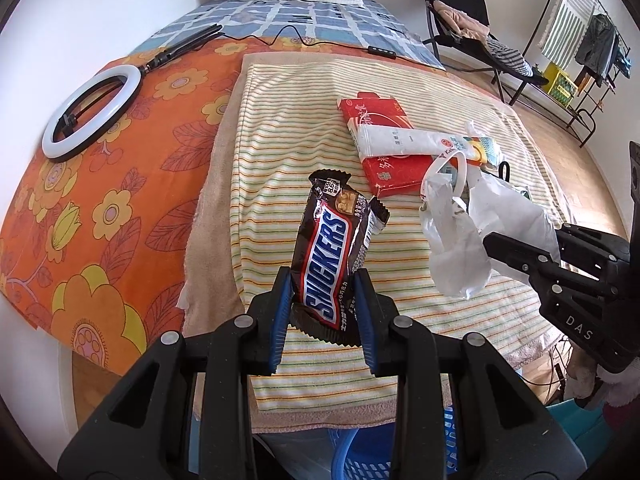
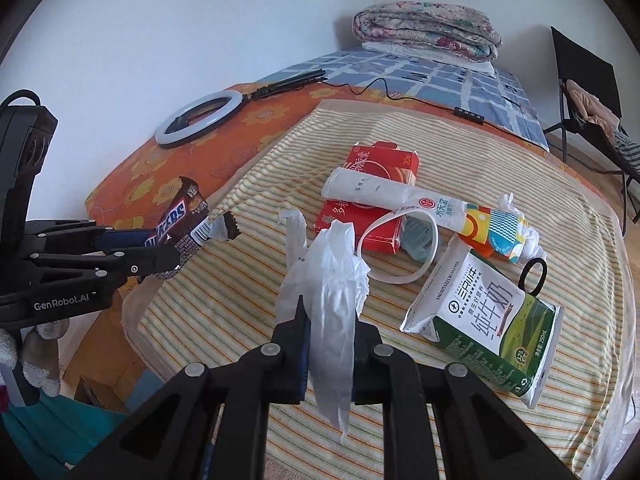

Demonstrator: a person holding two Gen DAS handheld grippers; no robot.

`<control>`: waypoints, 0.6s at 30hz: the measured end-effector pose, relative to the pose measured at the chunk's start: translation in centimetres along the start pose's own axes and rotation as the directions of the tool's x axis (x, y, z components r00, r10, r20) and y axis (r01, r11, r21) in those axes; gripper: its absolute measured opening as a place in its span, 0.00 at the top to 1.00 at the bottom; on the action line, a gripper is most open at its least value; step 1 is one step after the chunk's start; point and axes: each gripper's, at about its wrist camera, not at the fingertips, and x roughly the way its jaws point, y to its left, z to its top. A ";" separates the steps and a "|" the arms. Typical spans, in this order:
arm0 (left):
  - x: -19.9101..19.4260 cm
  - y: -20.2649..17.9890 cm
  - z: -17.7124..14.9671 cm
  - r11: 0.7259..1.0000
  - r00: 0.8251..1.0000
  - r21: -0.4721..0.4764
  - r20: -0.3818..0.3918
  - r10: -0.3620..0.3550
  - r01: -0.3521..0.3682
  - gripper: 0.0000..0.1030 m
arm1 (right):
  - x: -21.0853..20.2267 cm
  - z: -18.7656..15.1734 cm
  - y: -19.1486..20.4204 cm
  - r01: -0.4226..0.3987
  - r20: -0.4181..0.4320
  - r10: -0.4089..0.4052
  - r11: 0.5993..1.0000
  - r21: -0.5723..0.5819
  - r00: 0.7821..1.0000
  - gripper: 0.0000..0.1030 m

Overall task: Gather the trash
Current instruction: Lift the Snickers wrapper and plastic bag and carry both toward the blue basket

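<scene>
Left wrist: left hand-held gripper (image 1: 324, 300) clamps Snickers wrapper (image 1: 332, 248); right hand-held gripper (image 2: 330, 344) clamps plastic bag (image 2: 332, 320), hiding pads

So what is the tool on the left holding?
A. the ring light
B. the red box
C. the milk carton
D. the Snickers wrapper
D: in the left wrist view the left tool has its blue pads pressed on both sides of the brown Snickers wrapper, lifted off the striped towel, while the red box lies on that towel.
</scene>
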 end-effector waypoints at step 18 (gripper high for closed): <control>-6.2 -3.6 -5.2 0.997 0.997 0.054 0.055 -0.057 0.054 0.71 | -10.1 -4.9 0.9 -0.105 0.079 0.101 0.994 0.038 0.992 0.89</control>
